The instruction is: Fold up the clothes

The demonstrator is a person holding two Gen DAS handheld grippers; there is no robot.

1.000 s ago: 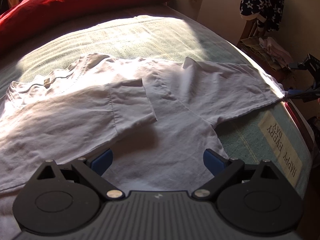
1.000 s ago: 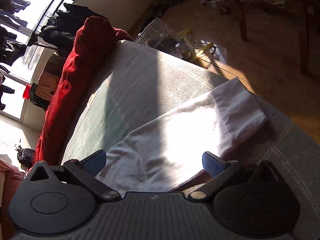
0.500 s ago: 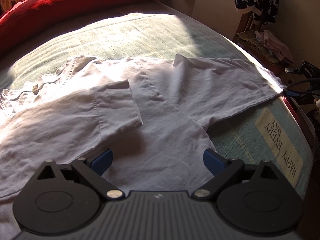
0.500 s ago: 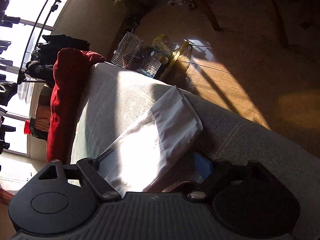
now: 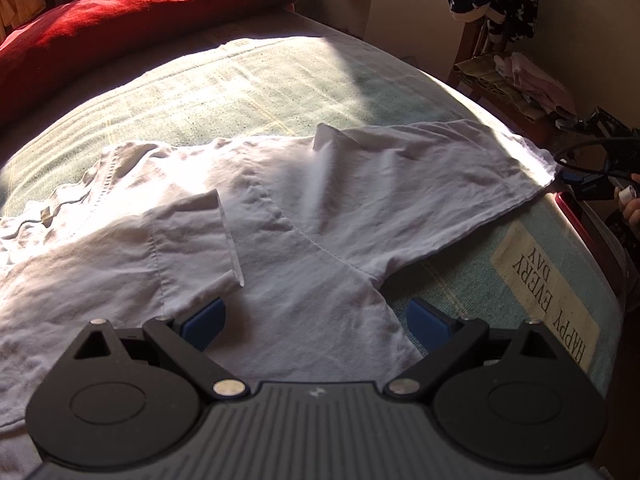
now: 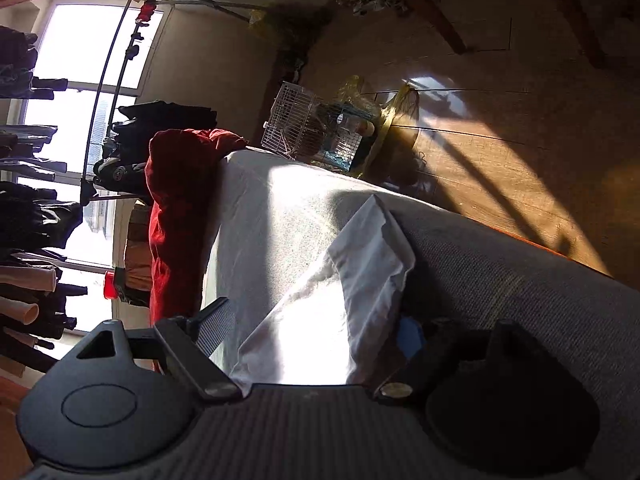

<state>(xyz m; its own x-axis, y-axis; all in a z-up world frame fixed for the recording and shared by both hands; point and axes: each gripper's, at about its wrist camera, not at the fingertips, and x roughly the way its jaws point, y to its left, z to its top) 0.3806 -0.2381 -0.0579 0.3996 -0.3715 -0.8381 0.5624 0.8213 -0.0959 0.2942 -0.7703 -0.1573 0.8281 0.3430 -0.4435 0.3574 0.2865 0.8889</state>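
A white shirt (image 5: 304, 216) lies spread flat on the green bed cover (image 5: 240, 88). Its left sleeve (image 5: 192, 240) is folded in over the chest. The other sleeve (image 5: 440, 168) stretches out to the bed's right edge. My left gripper (image 5: 316, 320) hovers open over the shirt's body near the underarm, holding nothing. My right gripper (image 5: 592, 178) sits at that sleeve's cuff. In the right wrist view the cuff (image 6: 360, 264) lies rumpled between the right gripper's (image 6: 312, 332) spread fingers, which are open.
A red duvet (image 5: 120, 12) is heaped along the bed's far side. A "HAPPY EVERY DAY" label (image 5: 548, 296) marks the right edge. Beyond it stands a chair with folded clothes (image 5: 520, 84). A wire cage (image 6: 312, 128) sits on the wooden floor, and a clothes rack (image 6: 32, 200) stands by the window.
The right gripper has rolled and closed in on the sleeve's cuff, which now looks bunched rather than flat; its fingers stand slightly closer. The left gripper has drifted a little over the shirt.
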